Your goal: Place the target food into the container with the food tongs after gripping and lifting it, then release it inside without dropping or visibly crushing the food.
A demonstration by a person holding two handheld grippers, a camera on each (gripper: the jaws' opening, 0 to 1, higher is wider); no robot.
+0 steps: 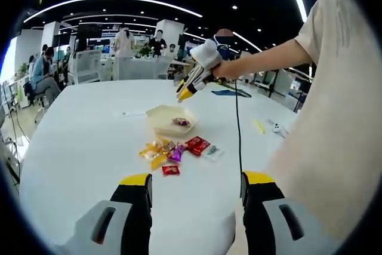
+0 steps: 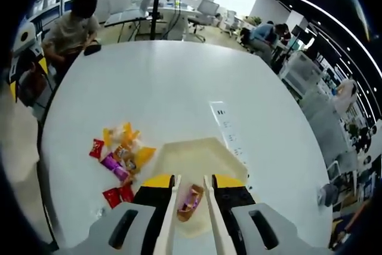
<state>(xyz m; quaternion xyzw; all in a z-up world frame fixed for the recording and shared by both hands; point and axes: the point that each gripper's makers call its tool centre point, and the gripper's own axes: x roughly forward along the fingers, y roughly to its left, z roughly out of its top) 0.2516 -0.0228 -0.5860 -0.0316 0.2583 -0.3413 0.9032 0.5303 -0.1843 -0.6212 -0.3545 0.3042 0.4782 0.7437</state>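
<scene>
Snack (image 2: 190,201) lies inside the container (image 2: 224,153), seen between my right gripper (image 2: 190,190) jaws, which stand apart above it. My left gripper (image 1: 196,184) waits with jaws wide, clear of the snack pile (image 1: 173,152).

Left view low, distant; right view directly over container (image 2: 200,156); shared: table (image 1: 89,135).

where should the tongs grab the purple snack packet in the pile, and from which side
Take the purple packet across its narrow middle, coming straight down from above. It lies flat on the white table, long and slim, with yellow packets crowding one side, so a sideways approach would likely nudge them.
</scene>
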